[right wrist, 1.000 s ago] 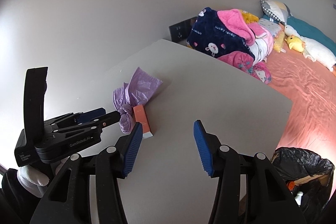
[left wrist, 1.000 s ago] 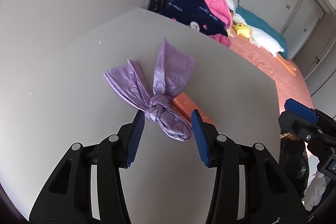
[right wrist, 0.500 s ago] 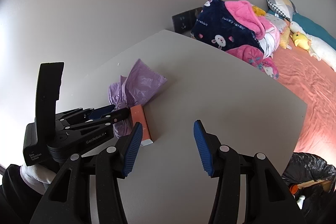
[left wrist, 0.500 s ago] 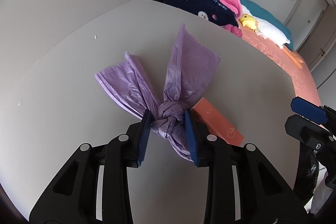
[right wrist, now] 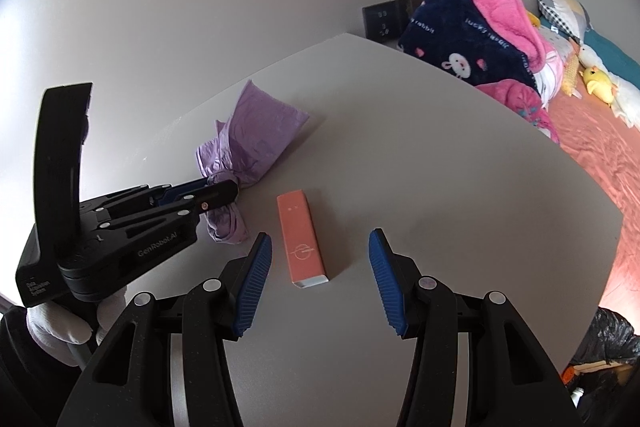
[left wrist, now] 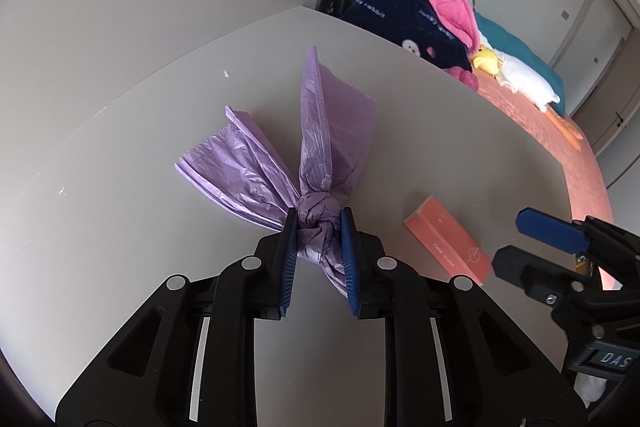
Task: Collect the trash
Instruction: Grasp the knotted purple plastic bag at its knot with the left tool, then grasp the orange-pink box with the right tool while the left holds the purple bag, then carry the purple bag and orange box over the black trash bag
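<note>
A knotted purple plastic bag (left wrist: pixel 316 155) lies on the grey table (left wrist: pixel 160 267). My left gripper (left wrist: pixel 319 227) is shut on the bag's knot; the same shows in the right wrist view, with the left gripper (right wrist: pixel 224 189) at the bag (right wrist: pixel 256 131). An orange-pink flat box (right wrist: pixel 302 239) lies on the table just ahead of my right gripper (right wrist: pixel 320 267), which is open and empty, its jaws wide on either side of the box's near end. The box also shows in the left wrist view (left wrist: pixel 448 241), right of the bag.
A black-lined trash bin (right wrist: pixel 604 359) stands below the table's right edge. Beyond the table's far edge is a bed (right wrist: pixel 592 147) with a navy and pink blanket pile (right wrist: pixel 476 35) and plush toys. A grey wall (right wrist: pixel 200 7) runs behind the table.
My left gripper closed on the bag's knot and has drawn it left, away from the box. My right gripper moved forward and left until it faces the box.
</note>
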Motion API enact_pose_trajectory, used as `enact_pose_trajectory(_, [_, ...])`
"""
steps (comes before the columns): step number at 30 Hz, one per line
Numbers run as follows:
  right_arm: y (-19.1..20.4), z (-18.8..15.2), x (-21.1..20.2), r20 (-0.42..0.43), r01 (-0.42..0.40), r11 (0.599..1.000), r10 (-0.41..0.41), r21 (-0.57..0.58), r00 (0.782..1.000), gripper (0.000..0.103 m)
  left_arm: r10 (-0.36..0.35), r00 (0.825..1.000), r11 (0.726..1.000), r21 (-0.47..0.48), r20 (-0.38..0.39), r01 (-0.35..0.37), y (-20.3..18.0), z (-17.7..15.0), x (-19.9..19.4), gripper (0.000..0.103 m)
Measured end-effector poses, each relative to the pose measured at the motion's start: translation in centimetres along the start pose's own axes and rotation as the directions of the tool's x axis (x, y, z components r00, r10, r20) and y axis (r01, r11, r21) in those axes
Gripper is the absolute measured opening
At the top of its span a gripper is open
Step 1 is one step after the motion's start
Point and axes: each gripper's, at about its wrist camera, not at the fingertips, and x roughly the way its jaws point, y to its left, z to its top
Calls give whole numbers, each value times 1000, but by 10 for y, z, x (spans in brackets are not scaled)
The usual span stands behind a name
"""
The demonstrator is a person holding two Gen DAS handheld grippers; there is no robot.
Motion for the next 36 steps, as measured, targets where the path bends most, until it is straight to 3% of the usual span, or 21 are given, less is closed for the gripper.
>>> enact_pose_trajectory(10, [14, 8, 30, -44, 30, 999, -32, -40, 999, 42, 9, 1000, 1000, -30, 13, -9, 13, -3, -9, 20])
enact_pose_trajectory(13, [14, 7, 36, -58, 41, 998, -44, -53, 997, 35, 15, 1000, 999, -39, 8, -14, 15, -3, -6, 20])
enact_pose_trajectory(15, [13, 6, 37, -67, 37, 998, -41, -54, 997, 22, 24, 1000, 999, -48, 3, -24, 16, -4, -2, 20])
enact_pose_trajectory(25, [7, 6, 4, -23, 28, 1000, -28, -13, 999, 21, -30, 998, 999, -40, 49, 32, 8, 0, -14, 20])
enact_pose_trajectory(36, [-2, 3, -53, 66, 29, 999, -30, 13, 997, 21, -64, 993, 998, 26, 97, 62, -31, 6, -49, 20])
